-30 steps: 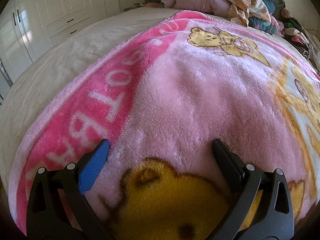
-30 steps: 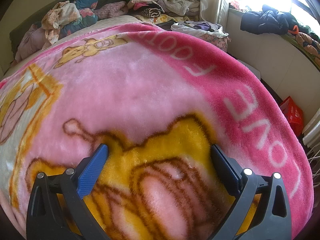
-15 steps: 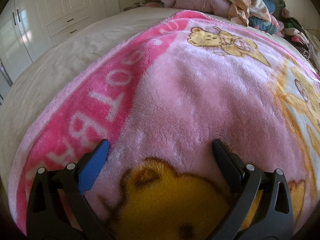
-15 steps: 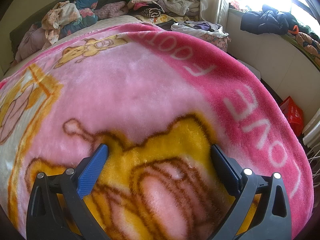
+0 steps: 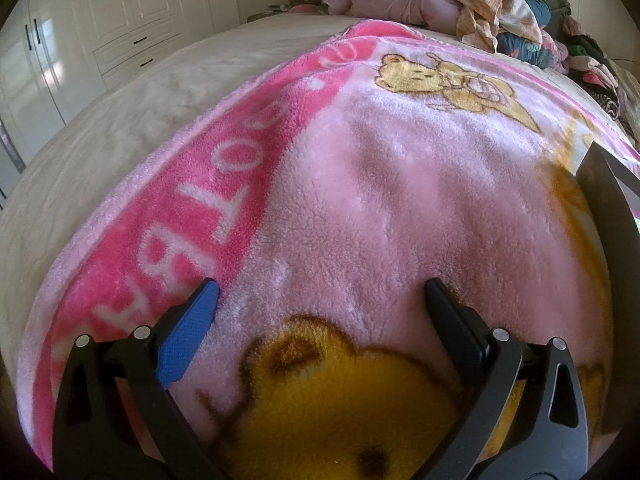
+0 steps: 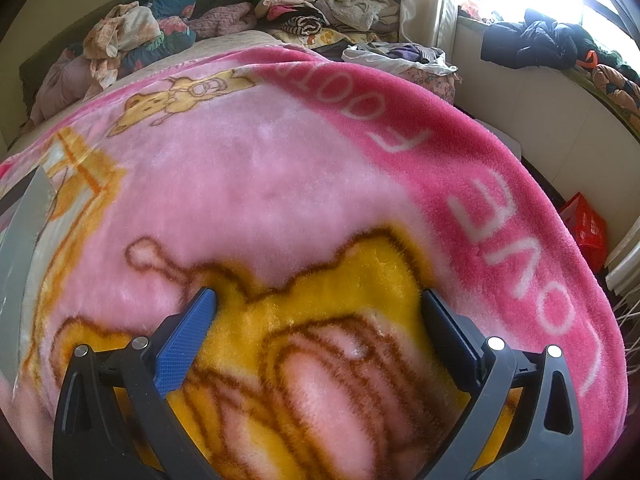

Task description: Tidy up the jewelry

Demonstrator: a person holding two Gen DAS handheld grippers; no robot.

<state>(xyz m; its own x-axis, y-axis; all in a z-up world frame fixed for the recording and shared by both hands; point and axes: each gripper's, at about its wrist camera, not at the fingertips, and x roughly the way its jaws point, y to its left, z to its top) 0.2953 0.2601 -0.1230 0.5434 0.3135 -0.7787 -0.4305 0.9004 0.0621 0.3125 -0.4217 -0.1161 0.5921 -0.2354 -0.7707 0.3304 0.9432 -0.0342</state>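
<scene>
Jewelry is nowhere visible; both the left gripper and right gripper hover wide apart and empty over the pink fleece blanket on the bed, probably waiting to start.

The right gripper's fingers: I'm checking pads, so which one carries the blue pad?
The left finger; the right finger is plain black.

A dark, flat panel stands tilted, partly visible.
</scene>
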